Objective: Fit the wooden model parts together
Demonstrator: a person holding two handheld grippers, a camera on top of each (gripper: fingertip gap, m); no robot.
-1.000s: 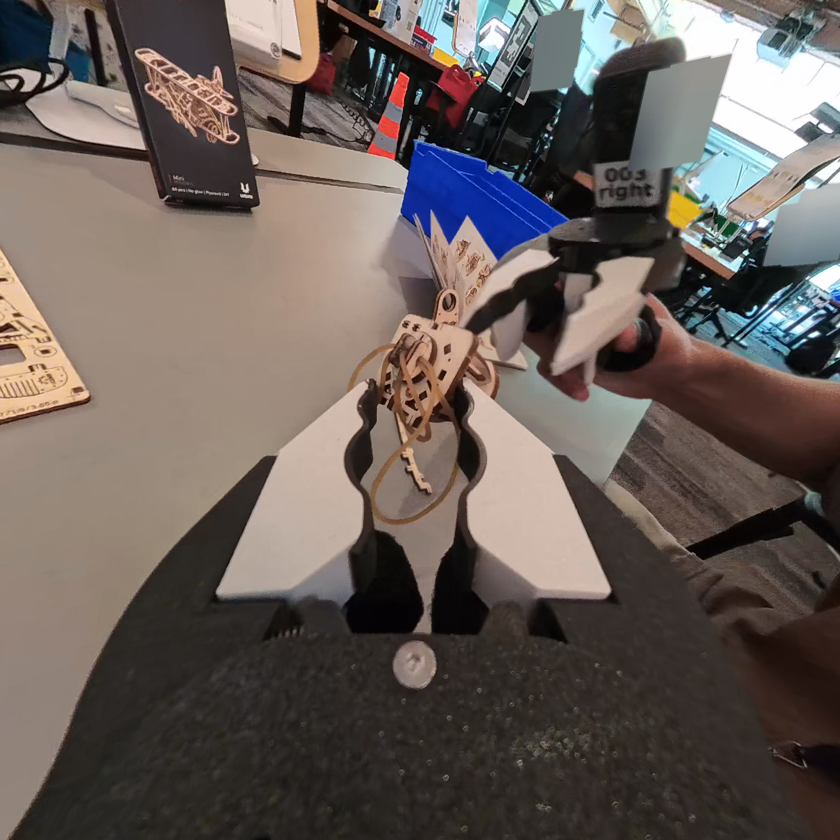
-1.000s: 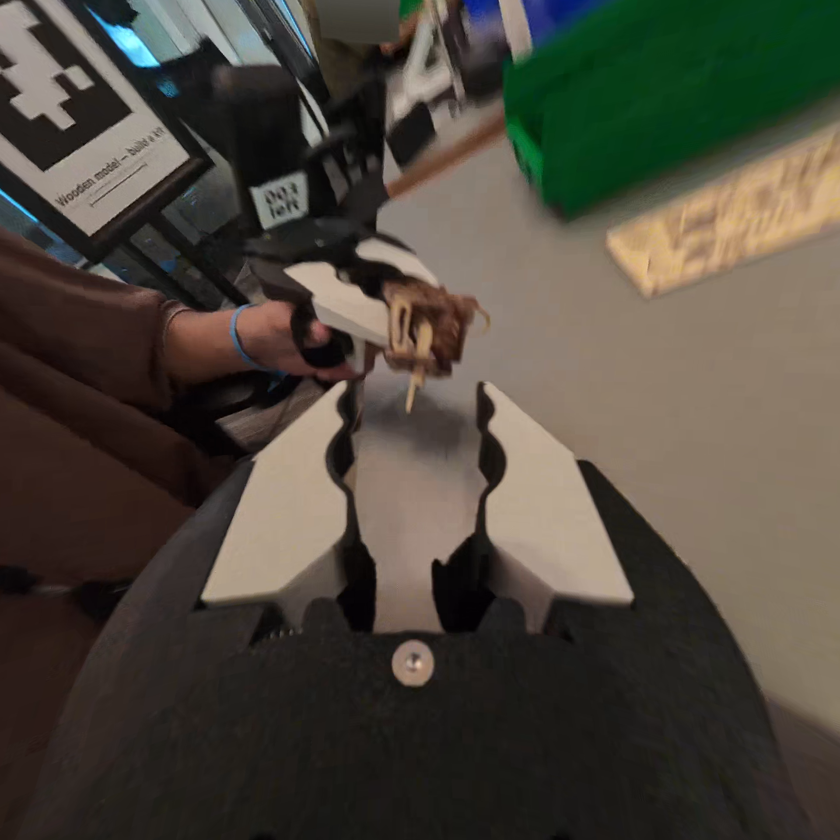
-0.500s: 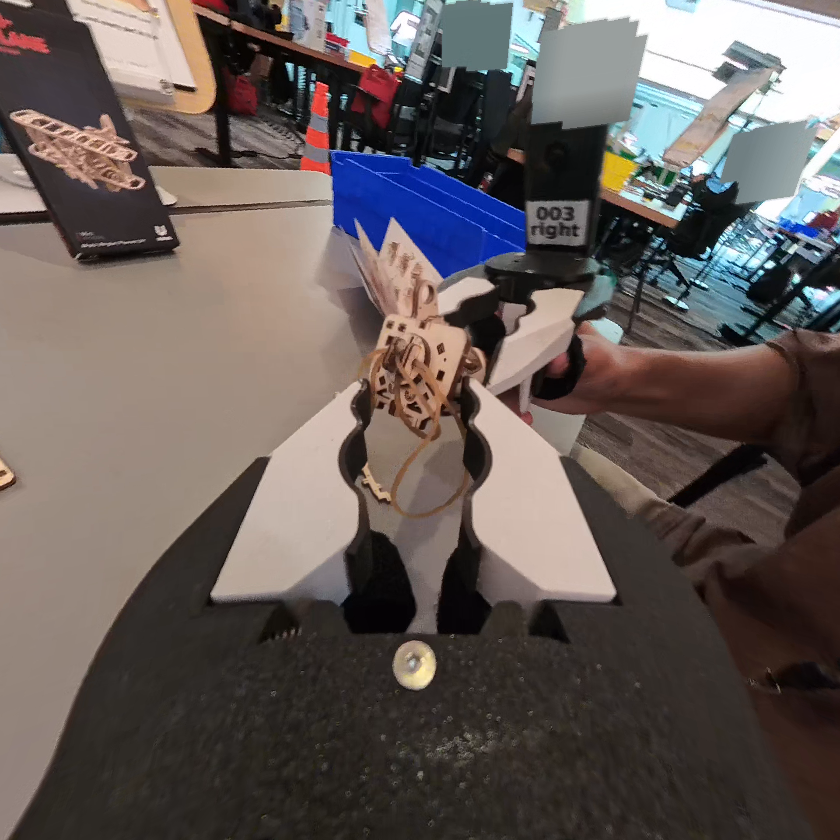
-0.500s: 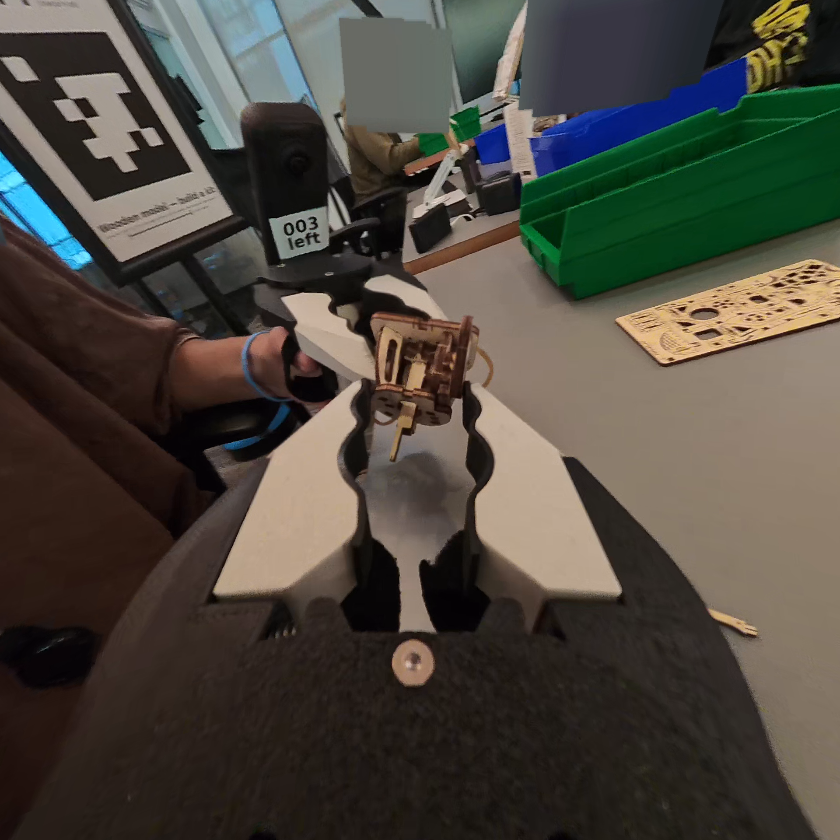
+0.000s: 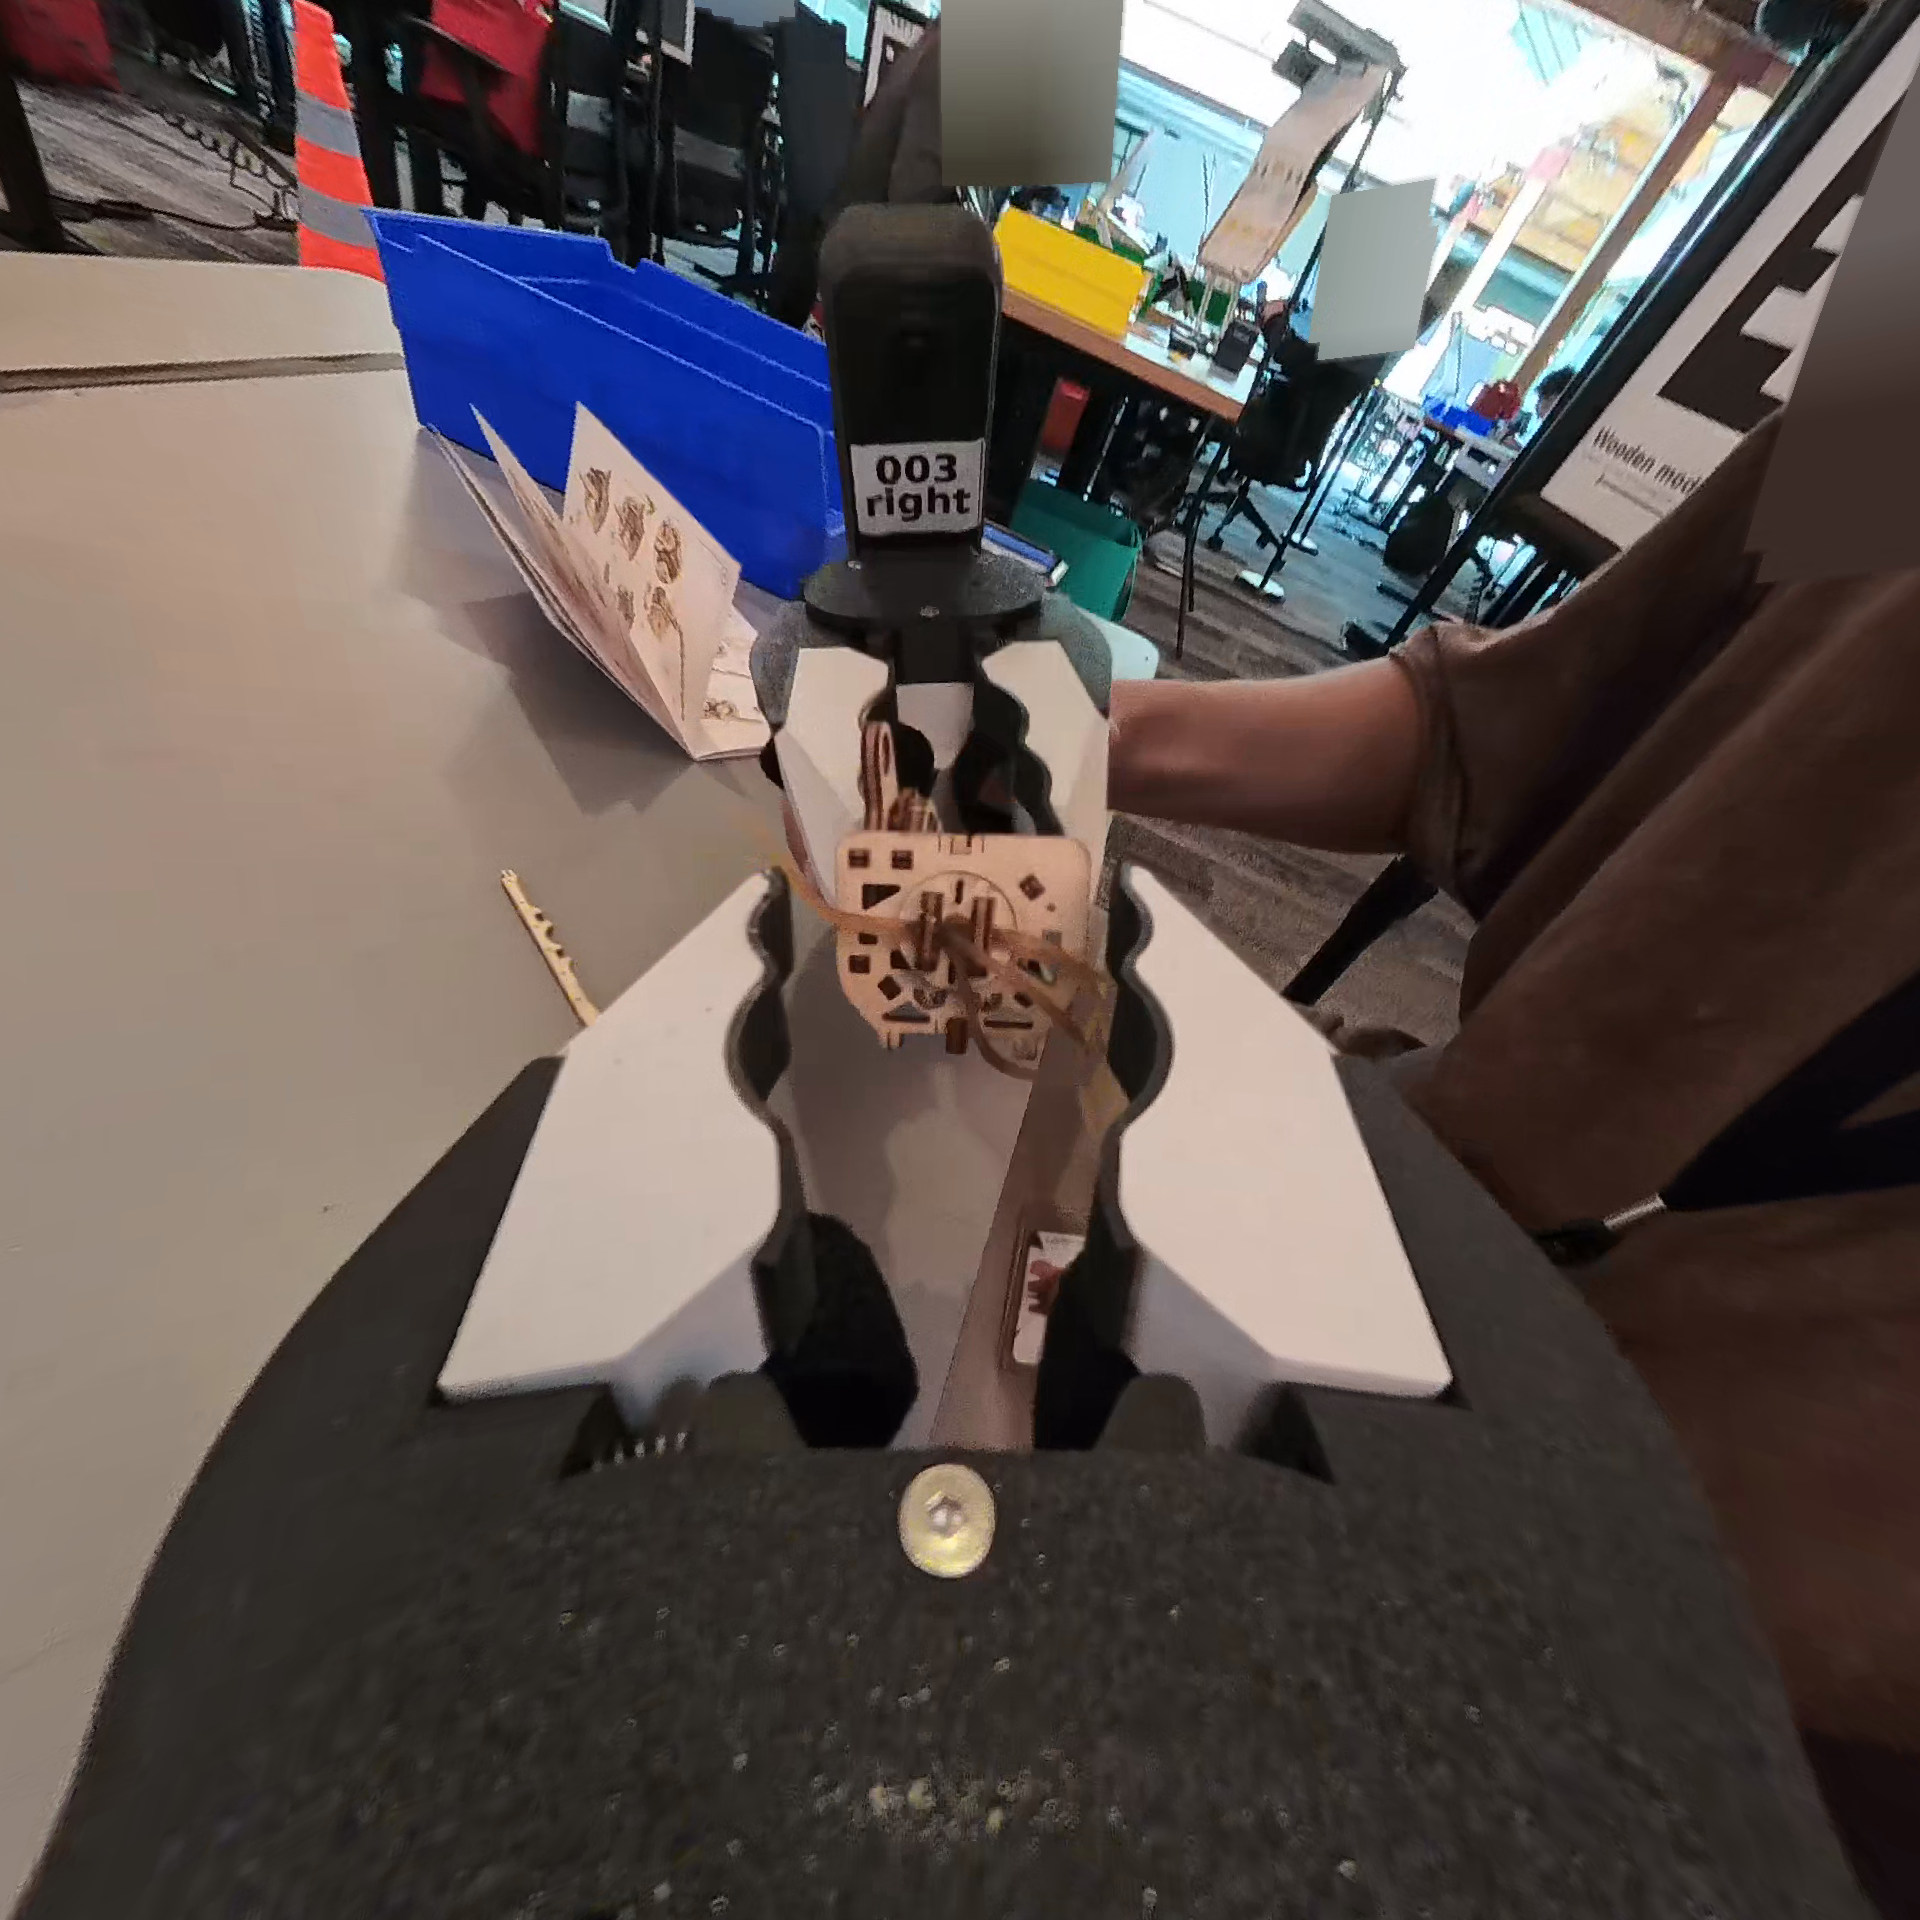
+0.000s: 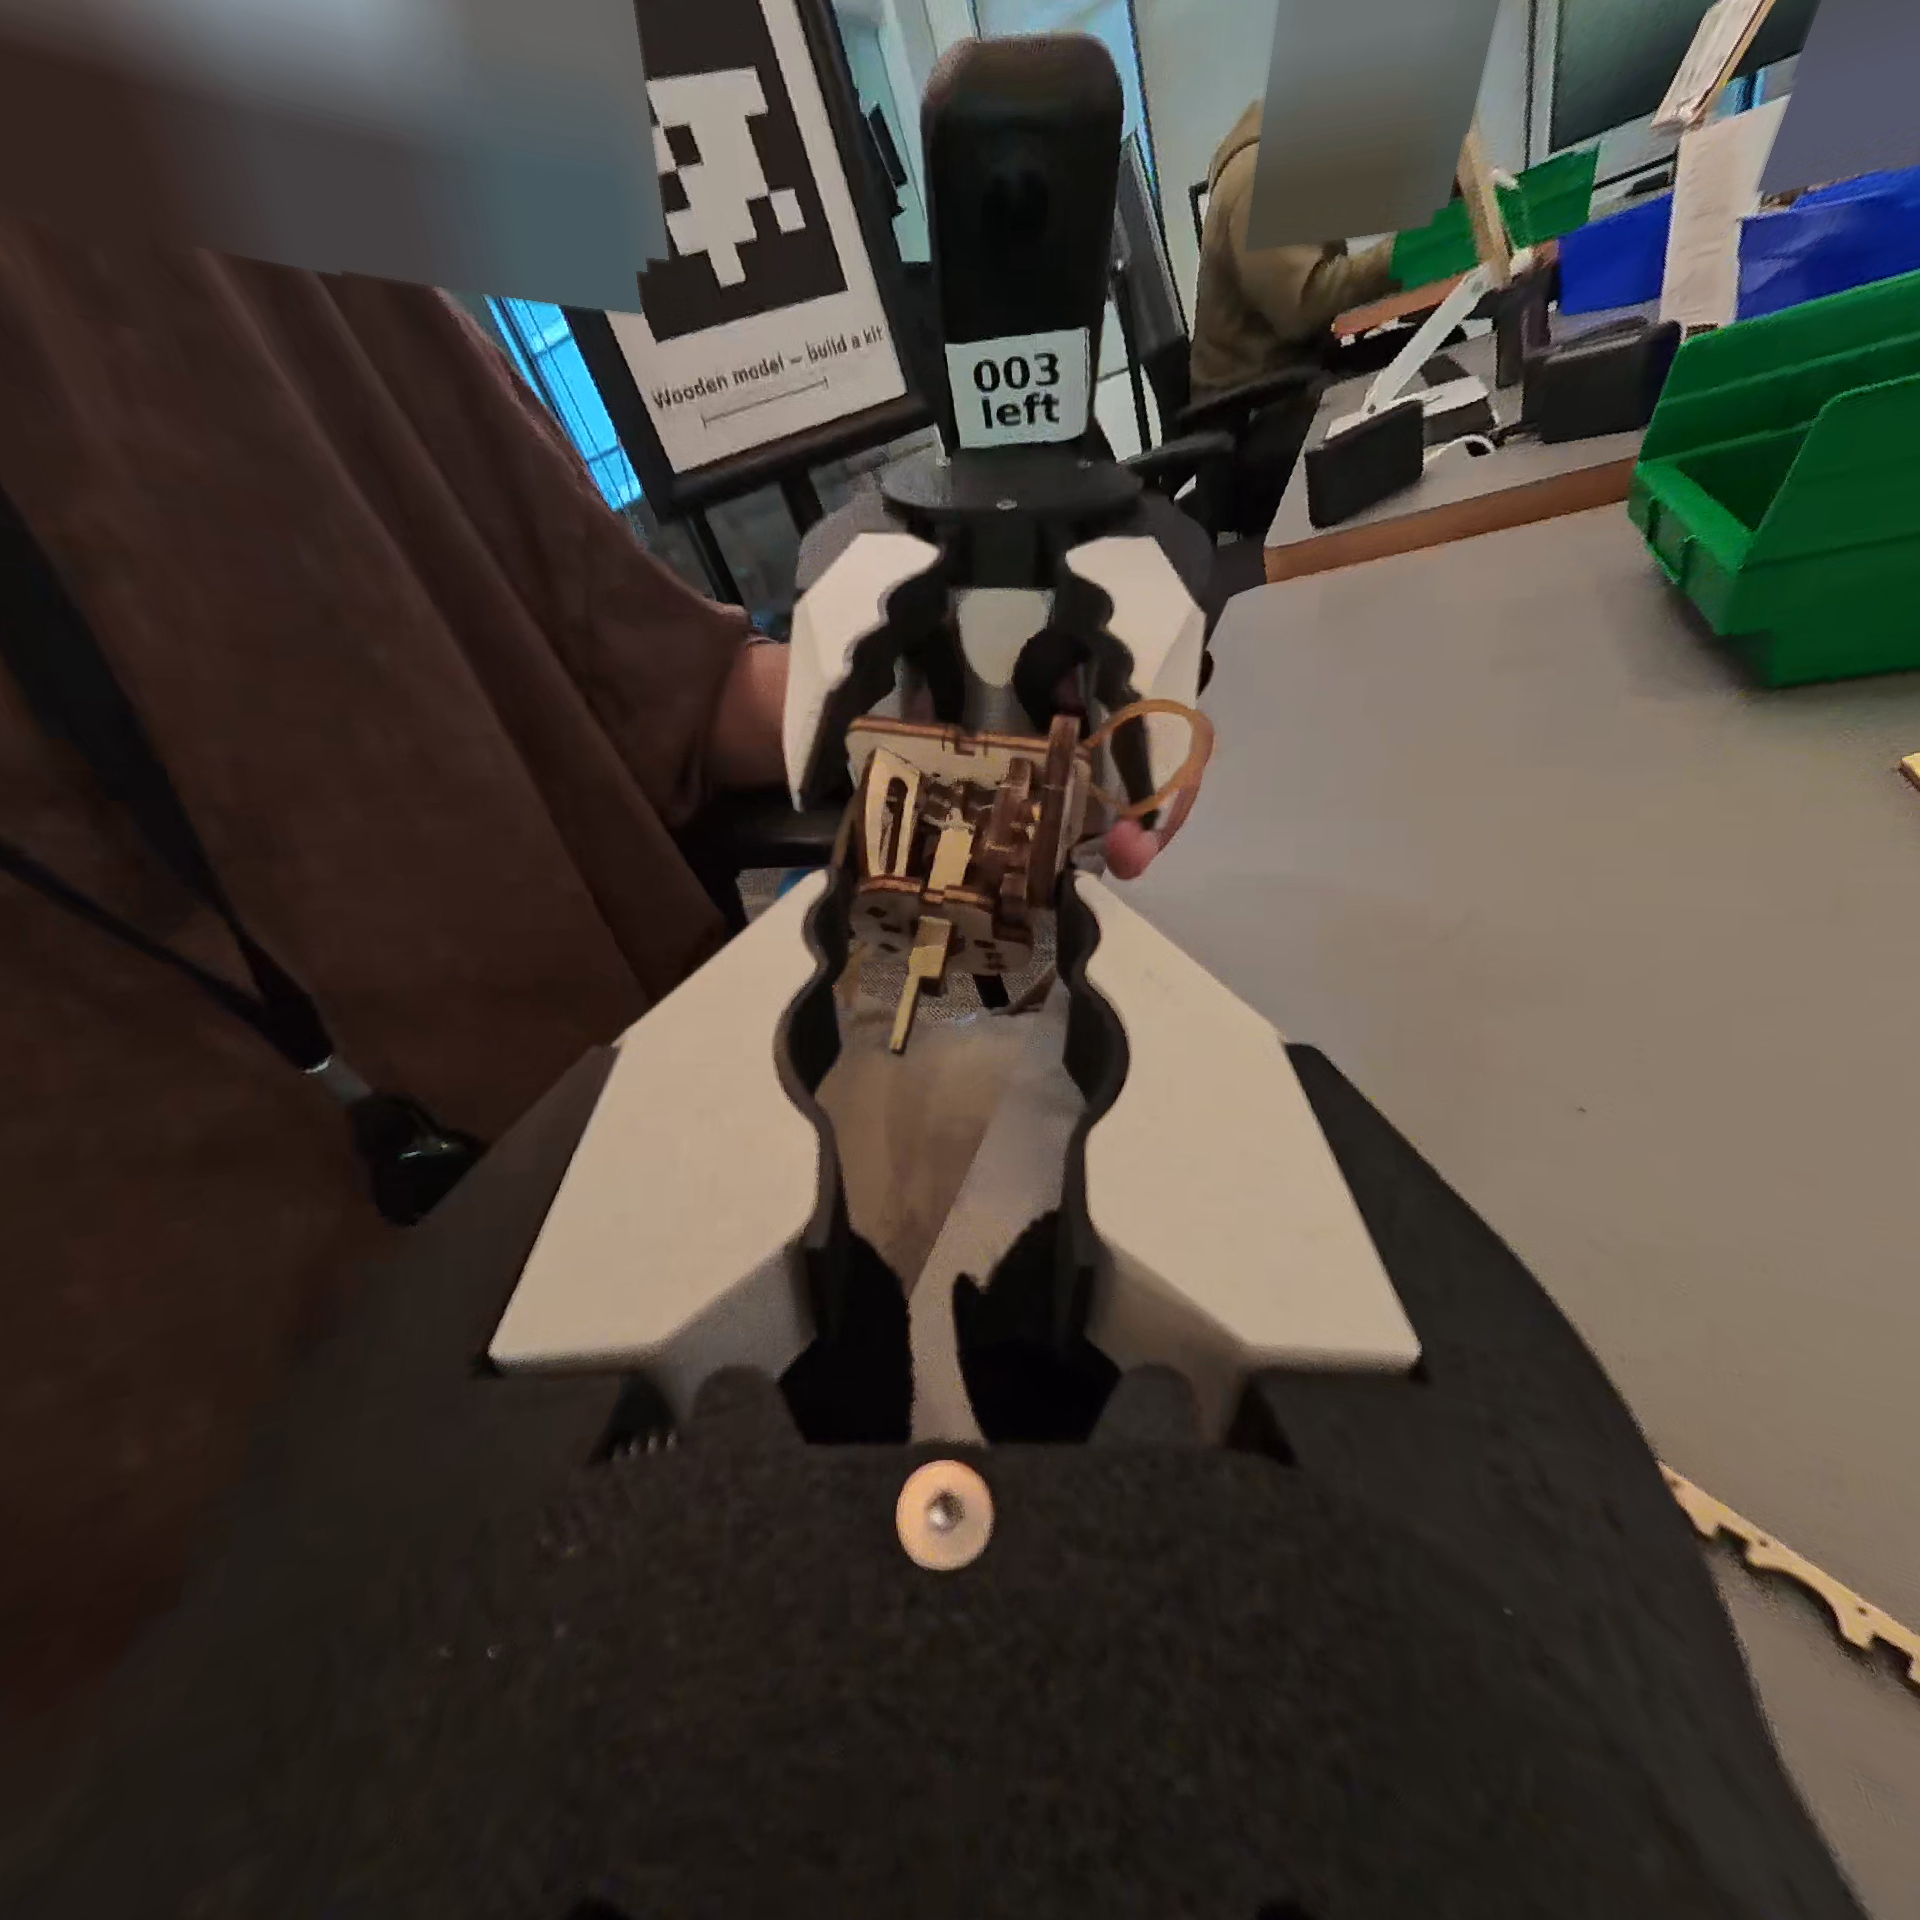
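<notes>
A small wooden model [image 5: 961, 935] with a rubber band [image 6: 1153, 769] looped on it hangs in the air between the two grippers, which face each other tip to tip. My right gripper [image 6: 951, 883] is shut on the model's [image 6: 956, 852] near end, with both fingertips touching it. My left gripper [image 5: 945, 894] is open: its fingers [image 5: 717, 1039] stand on either side of the model with a gap showing on each side. In the right wrist view the left gripper's white fingers [image 6: 831, 644] are spread wide behind the model.
A loose notched wooden strip [image 5: 545, 945] lies on the grey table [image 5: 208, 727], and it also shows in the right wrist view [image 6: 1808, 1621]. An open booklet [image 5: 634, 582] leans by a blue bin [image 5: 623, 353]. A green bin [image 6: 1787, 540] stands at the far right. The person's brown sleeve [image 6: 312, 727] is close by. Left and right tips are no more than a few centimetres apart.
The right gripper has moved in until it faces the left gripper and has taken hold of the model. The left jaws have opened wider. The loose strip now lies on the table.
</notes>
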